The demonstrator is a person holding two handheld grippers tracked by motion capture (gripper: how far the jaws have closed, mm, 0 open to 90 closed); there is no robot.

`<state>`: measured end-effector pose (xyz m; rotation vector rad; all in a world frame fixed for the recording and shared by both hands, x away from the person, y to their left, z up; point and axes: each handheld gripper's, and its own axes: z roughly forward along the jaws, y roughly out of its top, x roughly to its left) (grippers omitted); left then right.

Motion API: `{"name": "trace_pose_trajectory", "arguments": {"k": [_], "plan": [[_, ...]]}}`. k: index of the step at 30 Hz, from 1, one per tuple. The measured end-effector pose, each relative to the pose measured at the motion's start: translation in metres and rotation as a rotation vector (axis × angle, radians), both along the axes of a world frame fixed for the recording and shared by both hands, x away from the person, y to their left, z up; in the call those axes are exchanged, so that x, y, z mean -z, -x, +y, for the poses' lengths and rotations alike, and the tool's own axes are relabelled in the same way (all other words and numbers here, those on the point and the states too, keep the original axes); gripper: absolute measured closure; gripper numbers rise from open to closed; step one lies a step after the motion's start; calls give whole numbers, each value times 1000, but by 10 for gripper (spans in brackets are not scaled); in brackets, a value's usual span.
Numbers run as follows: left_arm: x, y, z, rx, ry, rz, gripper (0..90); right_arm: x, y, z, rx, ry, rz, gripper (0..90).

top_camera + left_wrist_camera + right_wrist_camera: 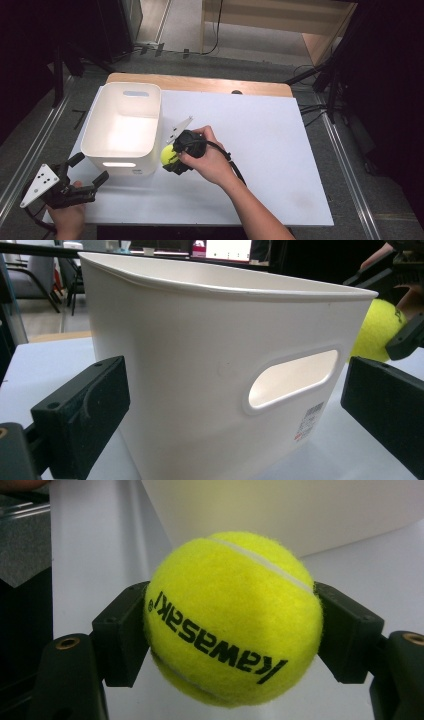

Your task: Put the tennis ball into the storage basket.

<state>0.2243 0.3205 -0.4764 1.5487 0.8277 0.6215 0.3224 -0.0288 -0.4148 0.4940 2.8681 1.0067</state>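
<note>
My right tongs (172,159) grip the tennis ball (232,617) beside the white bin (107,145). My left tongs (89,172) stand open near its front wall.

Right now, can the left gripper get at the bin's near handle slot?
Probably yes: the left gripper is open, facing the white bin, with nothing between its jaws and the handle slot.

A white table (280,165) stands on grey floor (350,165). Far off, a pale wooden cabinet (280,17); dark at left and right.
</note>
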Motion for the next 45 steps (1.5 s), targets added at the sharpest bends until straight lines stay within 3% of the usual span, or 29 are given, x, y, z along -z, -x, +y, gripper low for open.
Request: {"name": "trace_pose_trajectory", "arguments": {"k": [19,32,45], "plan": [[0,0,0,1,-2,0,0,-24,-10,0,-1,-2,11,228],[0,0,0,1,-2,1,0,-44,-16,5,-18,-3,-15,229],[0,0,0,2,0,-1,0,-53,-19,7,-12,-2,-10,229]]}}
